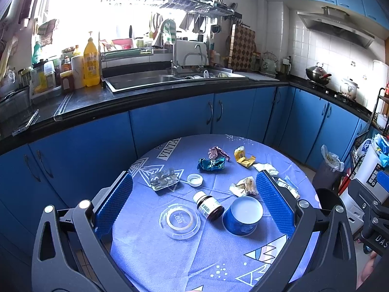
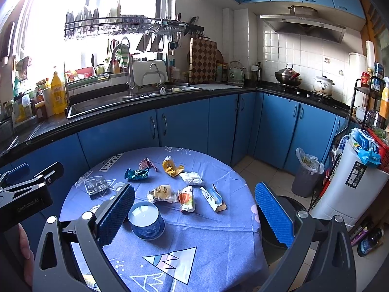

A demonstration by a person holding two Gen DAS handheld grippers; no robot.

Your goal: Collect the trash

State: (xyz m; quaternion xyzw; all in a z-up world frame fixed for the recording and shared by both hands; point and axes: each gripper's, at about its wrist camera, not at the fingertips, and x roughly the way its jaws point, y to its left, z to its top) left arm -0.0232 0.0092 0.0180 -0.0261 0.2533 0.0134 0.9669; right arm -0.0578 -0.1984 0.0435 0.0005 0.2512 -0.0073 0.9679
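Several pieces of trash lie on the round table [image 1: 194, 255]: a teal foil wrapper [image 1: 211, 164], a pink wrapper [image 1: 217, 152], a yellow wrapper [image 1: 243, 157], a white crumpled tissue [image 1: 266, 168] and a beige wrapper [image 1: 244, 187]. In the right wrist view I also see an orange pouch [image 2: 186, 198] and a white sachet [image 2: 214, 198]. A brown pill bottle [image 1: 209, 205] lies on its side. My left gripper [image 1: 194, 204] is open above the table. My right gripper [image 2: 194, 215] is open above the table's right part.
A blue cup [image 1: 243, 215], a clear lid [image 1: 180, 220], a white cap [image 1: 195, 179] and a glass tray [image 1: 164, 179] sit on the table. A bagged grey bin [image 2: 306, 175] stands on the floor at the right, near a white appliance [image 2: 350, 182]. Blue cabinets [image 1: 170, 124] stand behind.
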